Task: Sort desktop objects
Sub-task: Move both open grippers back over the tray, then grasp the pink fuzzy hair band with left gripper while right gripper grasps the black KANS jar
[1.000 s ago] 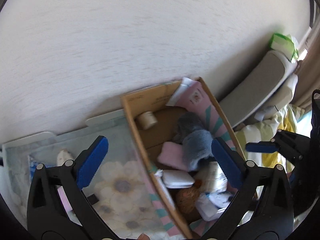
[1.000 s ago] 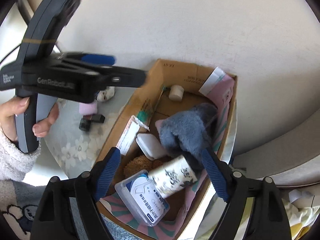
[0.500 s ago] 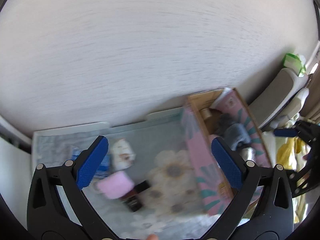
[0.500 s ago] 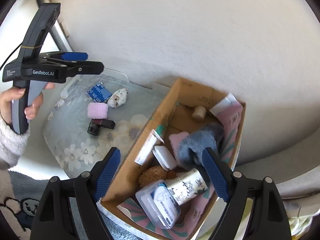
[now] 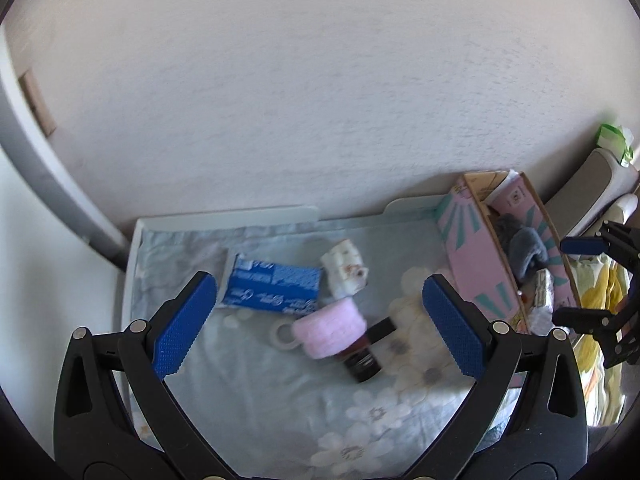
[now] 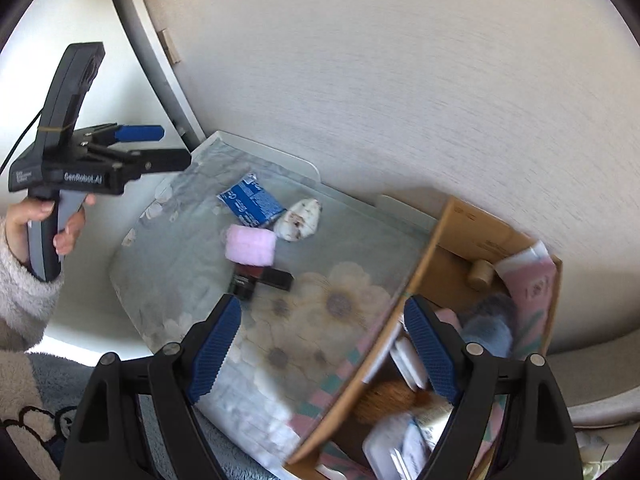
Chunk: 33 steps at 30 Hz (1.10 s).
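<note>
Pale textured wall is filling the background behind a tabletop (image 5: 256, 412) covered with a light blue floral cloth. Near the middle of the cloth a small cluster is lying: a blue packet (image 5: 272, 288), a white patterned pouch (image 5: 345, 271) touching the packet's right end, a pink roll (image 5: 330, 329) just in front of the pouch, a white tape ring (image 5: 285, 335) beside the roll, and a dark bottle (image 5: 362, 357) partly tucked under the roll.

At the right edge of the tabletop a cardboard box (image 5: 474, 258) with pink and teal sides is standing, and it is holding a grey-blue cloth (image 5: 526, 250) and other small items that are blurred.

In the left wrist view, the left gripper (image 5: 320, 322) is hanging above the cluster with its jaws spread wide and nothing between the pads; the roll and the bottle are lying below, between the two fingers, with the packet nearer the left finger. In the right wrist view, a hand (image 6: 44, 224) in a fluffy sleeve is holding this gripper up at the left, apart from the cloth.

The right gripper (image 6: 322, 350) is also standing wide open and empty, hovering over the near left wall of the box, with the bottle (image 6: 260, 280) and the roll (image 6: 251, 245) just ahead of its left finger and the box's contents by its right finger.
</note>
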{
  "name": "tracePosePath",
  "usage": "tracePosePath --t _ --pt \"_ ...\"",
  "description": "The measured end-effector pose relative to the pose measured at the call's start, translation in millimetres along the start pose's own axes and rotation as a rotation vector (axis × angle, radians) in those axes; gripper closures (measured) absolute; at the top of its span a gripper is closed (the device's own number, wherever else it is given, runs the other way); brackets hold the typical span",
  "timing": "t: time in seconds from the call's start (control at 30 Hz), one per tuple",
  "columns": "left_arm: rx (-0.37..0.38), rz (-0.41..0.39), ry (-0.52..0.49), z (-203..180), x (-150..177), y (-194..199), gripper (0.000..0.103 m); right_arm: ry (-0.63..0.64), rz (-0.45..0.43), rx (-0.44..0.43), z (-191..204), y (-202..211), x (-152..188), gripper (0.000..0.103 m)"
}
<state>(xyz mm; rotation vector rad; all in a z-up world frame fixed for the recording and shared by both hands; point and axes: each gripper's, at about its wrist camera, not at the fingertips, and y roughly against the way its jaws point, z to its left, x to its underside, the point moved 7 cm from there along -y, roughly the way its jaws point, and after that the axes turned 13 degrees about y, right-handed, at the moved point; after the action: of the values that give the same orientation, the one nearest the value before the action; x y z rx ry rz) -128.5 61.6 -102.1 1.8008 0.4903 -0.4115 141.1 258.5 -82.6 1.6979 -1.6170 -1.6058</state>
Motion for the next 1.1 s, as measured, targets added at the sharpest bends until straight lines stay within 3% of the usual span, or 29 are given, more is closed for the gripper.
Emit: tracePosePath --t 0.33,0.6,0.8,0.97,1.03,1.1 --pt "0.055 0.072 0.122 31.5 42.1 -36.1 0.002 -0.117 -0.005 -0.055 60.4 -62.8 5.8 0.022" --pt "0.04 0.158 0.232 33.9 66.7 -107.9 0.008 -0.193 -0.015 0.002 83.0 -132.2 32.8 0.022" --pt "-0.011 0.142 0.235 27.0 81.2 -138.6 0.011 -0.174 -0.067 0.068 89.8 -158.7 34.5 0.022" --pt "-0.02 0.153 0.263 28.9 87.6 -149.9 0.02 -0.133 -0.077 0.103 90.8 -171.2 28.4 0.039" --pt "-0.016 0.15 0.263 27.6 89.2 -151.0 0.029 -0.12 -0.08 0.105 91.7 -174.5 25.4 0.042" --pt "-0.017 0.149 0.248 26.1 89.6 -152.8 0.035 -0.107 -0.09 0.098 93.6 -175.8 22.0 0.054"
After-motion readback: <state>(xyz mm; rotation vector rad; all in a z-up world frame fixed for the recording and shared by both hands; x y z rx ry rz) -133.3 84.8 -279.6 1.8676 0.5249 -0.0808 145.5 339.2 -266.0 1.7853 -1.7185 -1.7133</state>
